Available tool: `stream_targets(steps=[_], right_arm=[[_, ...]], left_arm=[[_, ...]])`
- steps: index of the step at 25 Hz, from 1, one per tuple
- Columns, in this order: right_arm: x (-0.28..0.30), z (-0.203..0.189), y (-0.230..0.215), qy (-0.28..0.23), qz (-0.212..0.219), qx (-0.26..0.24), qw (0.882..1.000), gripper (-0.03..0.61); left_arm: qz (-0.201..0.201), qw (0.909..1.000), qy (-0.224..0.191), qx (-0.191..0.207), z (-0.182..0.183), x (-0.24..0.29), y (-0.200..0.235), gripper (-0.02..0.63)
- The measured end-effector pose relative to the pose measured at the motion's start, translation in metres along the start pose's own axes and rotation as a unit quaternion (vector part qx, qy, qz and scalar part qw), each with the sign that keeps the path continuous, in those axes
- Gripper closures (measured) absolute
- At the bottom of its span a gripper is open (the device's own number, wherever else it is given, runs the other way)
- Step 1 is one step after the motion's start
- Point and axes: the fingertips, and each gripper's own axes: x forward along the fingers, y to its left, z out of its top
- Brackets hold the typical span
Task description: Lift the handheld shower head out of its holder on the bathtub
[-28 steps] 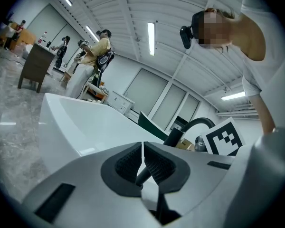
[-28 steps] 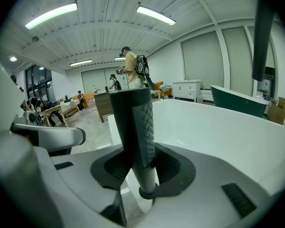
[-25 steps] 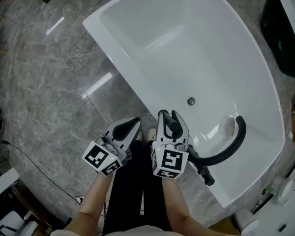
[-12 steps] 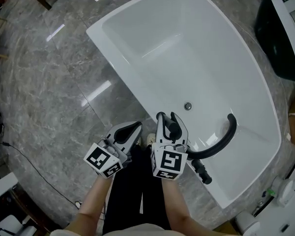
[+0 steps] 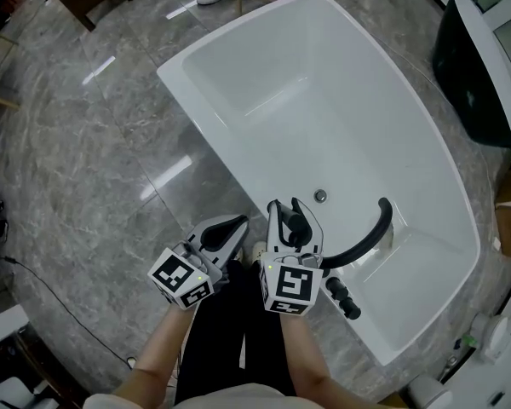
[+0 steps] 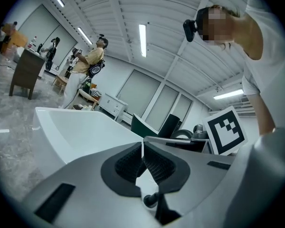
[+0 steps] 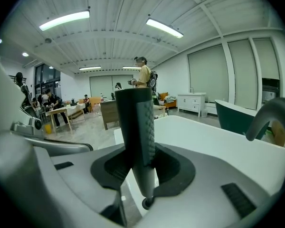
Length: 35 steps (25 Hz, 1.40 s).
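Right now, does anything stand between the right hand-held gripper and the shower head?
Nothing visible does. The right hand-held gripper is clamped on the shower head, which stands upright between its jaws.

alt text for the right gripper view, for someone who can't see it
The right gripper clamps a dark handheld shower head, which stands upright between its jaws. Behind it lies a white bathtub, with a curved dark spout at the right and people in a large bright room beyond.
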Motion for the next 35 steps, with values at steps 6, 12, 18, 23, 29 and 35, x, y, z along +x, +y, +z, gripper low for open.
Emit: stream_targets(steps=[6, 12, 18, 23, 29, 35], right_arm=[[-0.015, 0.024, 0.002, -0.007, 0.006, -0.003, 1.000, 0.445], [-0.032, 0.050, 0.004, -0.021, 0.017, -0.012, 1.000, 0.445], [-0.053, 0.081, 0.011, -0.034, 0.030, -0.022, 0.999, 0.445], [-0.070, 0.104, 0.012, -0.042, 0.037, -0.036, 0.998, 0.445], [-0.093, 0.122, 0.013, -0.047, 0.042, -0.047, 0.997, 0.445], [-0.115, 0.142, 0.028, -0.060, 0.060, -0.063, 0.994, 0.445]], left_arm=[[-0.008, 0.9999, -0.007, 0.006, 0.017, -0.003, -0.020, 0.594], [-0.012, 0.9997, -0.015, 0.014, 0.034, -0.007, -0.040, 0.594], [-0.007, 0.9993, -0.029, 0.024, 0.064, -0.015, -0.059, 0.594], [-0.010, 0.9986, -0.037, 0.038, 0.086, -0.023, -0.074, 0.594], [-0.009, 0.9972, -0.063, 0.037, 0.108, -0.037, -0.093, 0.594], [0.000, 0.9942, -0.080, 0.072, 0.131, -0.055, -0.110, 0.594]])
